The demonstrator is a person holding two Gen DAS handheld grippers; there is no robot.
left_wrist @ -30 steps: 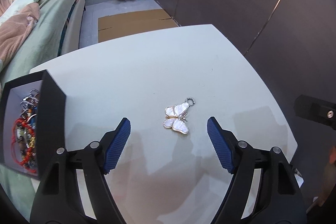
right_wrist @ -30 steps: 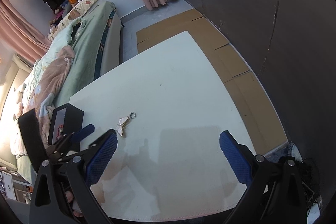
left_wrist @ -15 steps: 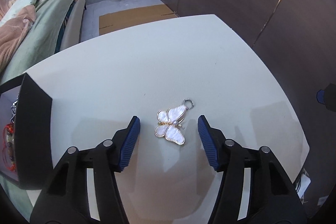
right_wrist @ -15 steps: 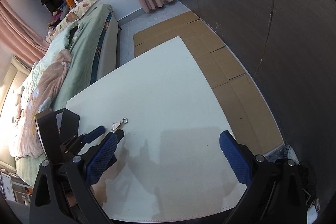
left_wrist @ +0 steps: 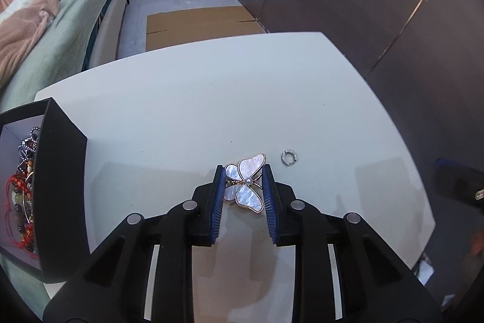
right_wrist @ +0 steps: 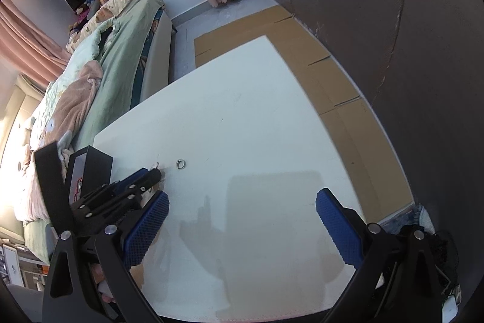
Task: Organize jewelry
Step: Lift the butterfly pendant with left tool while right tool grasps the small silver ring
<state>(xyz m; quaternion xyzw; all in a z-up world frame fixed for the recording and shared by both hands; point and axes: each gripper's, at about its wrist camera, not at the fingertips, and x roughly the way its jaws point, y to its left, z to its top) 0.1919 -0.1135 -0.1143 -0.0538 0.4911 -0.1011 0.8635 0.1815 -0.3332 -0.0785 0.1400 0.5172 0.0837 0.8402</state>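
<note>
Closing the left gripper (left_wrist: 243, 190) across the butterfly pendant (left_wrist: 245, 185) near the table's (left_wrist: 187, 111) front edge, pads at both wing edges; light, stiff, glossy and probably brittle, best pinched gently there; right gripper (right_wrist: 242, 227) spread wide, empty.

The butterfly pendant (left_wrist: 246, 186) looks like glossy mother-of-pearl edged in shiny gold metal. The small ring (left_wrist: 289, 157) is bright metal. The table (left_wrist: 196, 111) is smooth matt white; the box (left_wrist: 60, 186) matt black.
</note>
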